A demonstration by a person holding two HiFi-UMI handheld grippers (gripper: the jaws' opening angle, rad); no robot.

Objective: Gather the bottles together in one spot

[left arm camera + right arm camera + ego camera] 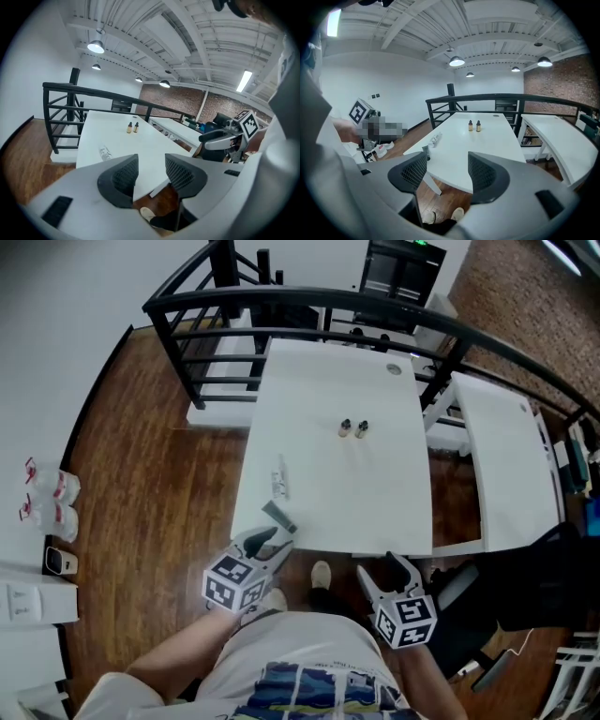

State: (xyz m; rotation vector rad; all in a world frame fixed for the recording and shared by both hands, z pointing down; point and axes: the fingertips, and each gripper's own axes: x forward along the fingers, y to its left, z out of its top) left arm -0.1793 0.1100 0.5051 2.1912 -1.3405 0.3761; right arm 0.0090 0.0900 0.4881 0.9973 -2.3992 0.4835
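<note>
I read this as a loft-style office on an upper level. A long white table (pixel 328 427) and a second white desk (pixel 502 456) stand side by side on a dark wood floor (pixel 159 474). A black metal railing (pixel 281 298) runs round the far edge, like a mezzanine guard. There's a brick wall (pixel 525 296) on the right and a plain white wall (pixel 56 315) on the left. A dark office chair (pixel 525 587) sits by the second desk. Overhead I see an exposed white beamed ceiling (pixel 440 28) with round pendant lamps (pixel 456 61) and a strip light (pixel 244 80).
</note>
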